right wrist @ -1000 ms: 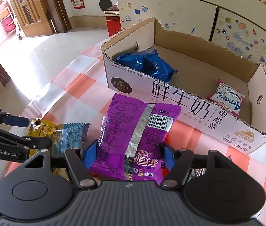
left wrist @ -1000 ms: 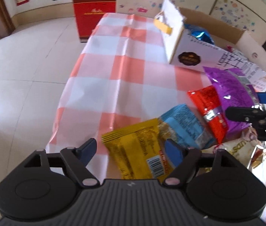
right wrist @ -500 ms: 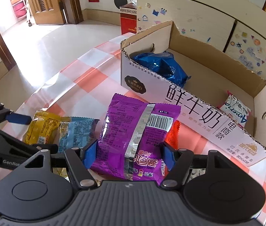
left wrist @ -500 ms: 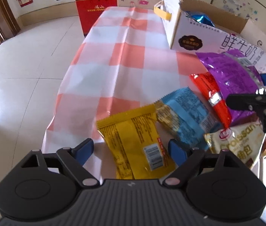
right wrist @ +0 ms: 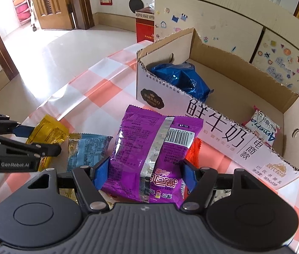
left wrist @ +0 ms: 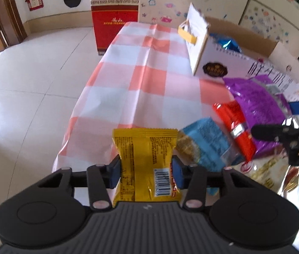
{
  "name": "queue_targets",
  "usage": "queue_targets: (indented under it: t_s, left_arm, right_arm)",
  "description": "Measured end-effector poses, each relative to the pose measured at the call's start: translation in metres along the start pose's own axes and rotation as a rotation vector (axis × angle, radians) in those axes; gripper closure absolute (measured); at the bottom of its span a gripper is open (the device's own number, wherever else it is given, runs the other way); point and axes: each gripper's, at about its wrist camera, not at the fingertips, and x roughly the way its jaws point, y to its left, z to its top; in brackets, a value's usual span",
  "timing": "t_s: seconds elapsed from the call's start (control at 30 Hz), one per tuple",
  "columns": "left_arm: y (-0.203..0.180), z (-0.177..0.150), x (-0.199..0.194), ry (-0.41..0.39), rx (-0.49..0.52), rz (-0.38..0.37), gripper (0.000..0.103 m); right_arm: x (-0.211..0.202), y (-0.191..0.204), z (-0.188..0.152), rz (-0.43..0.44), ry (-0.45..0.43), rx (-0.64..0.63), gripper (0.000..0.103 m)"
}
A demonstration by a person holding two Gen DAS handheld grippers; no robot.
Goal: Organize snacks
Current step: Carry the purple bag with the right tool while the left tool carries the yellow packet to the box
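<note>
Yellow packet (left wrist: 145, 158) pinched in left gripper (left wrist: 147, 172) jaws; right gripper (right wrist: 144, 173) clamps purple bag (right wrist: 149, 152).

Bright daylight glares off the floor (left wrist: 18, 80); fisheye edges curve.

Your yellow packet (left wrist: 147, 160) loses its lower end behind the body of the left tool (left wrist: 146, 170). The red packet (right wrist: 192, 150) is almost fully covered by the purple packet (right wrist: 153, 154). The beige croissant bag (left wrist: 263, 173) is partly hidden under the right tool (left wrist: 276, 118), and its print is too blurred to read.
</note>
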Motion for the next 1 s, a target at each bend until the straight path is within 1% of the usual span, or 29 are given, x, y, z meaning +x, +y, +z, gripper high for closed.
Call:
queue_targets:
  t_s: [0.07,0.17,0.37,0.53,0.77,0.9,1.0]
  left_arm:
    - [-0.006,0.004,-0.008,-0.032,0.034,-0.005,0.056]
    - [-0.018,0.009,-0.019,-0.099,0.104,0.023,0.056]
    - [-0.037,0.021,-0.034,-0.204,0.198,0.07,0.056]
    - [-0.047,0.033,-0.044,-0.255,0.213,0.054,0.056]
    - [-0.064,0.05,-0.057,-0.323,0.247,0.04,0.056]
    - [-0.074,0.06,-0.063,-0.352,0.27,0.025,0.056]
    - [-0.081,0.065,-0.068,-0.378,0.289,0.031,0.056]
  right_arm:
    - [-0.002,0.001,0.0,-0.007,-0.007,-0.012,0.028]
    - [-0.005,0.001,0.001,-0.01,-0.019,-0.019,0.028]
    - [-0.011,0.003,0.001,-0.041,-0.039,-0.036,0.028]
    - [-0.023,0.005,0.005,-0.071,-0.08,-0.034,0.028]
    - [-0.048,-0.002,0.01,-0.106,-0.158,0.014,0.028]
    - [-0.059,-0.006,0.011,-0.133,-0.187,0.034,0.028]
    - [-0.067,-0.01,0.01,-0.143,-0.203,0.056,0.028]
